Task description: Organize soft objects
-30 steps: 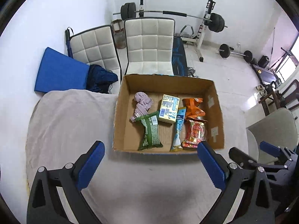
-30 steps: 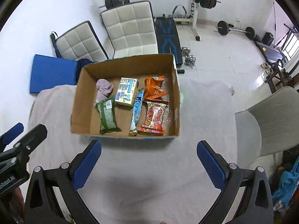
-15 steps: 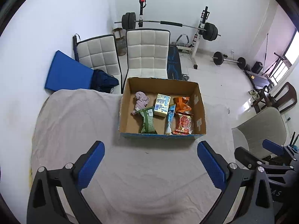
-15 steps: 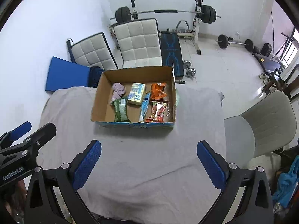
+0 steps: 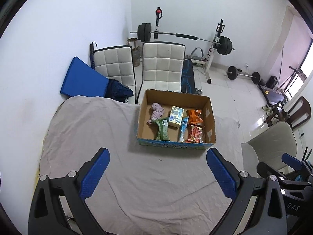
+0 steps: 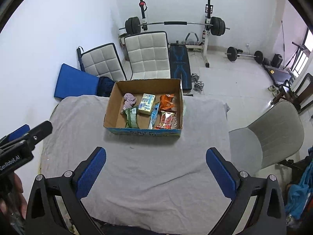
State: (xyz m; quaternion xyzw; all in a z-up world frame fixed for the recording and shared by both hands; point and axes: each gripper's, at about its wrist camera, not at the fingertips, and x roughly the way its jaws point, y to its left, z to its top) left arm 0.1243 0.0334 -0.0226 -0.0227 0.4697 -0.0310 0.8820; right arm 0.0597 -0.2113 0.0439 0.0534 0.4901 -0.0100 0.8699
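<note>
Left tongs (image 5: 157, 165) read "GenRobot.AI", right tongs (image 6: 156, 163) partly "DAS"; both gape wide, holding nothing, near the cardboard box (image 6: 143, 132) of snacks.

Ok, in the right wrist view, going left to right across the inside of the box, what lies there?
In the cardboard box: pink cloth → green packet → yellow carton → blue sachet → red packet. The orange packet sits above the red one, so it has no separate place.
</note>
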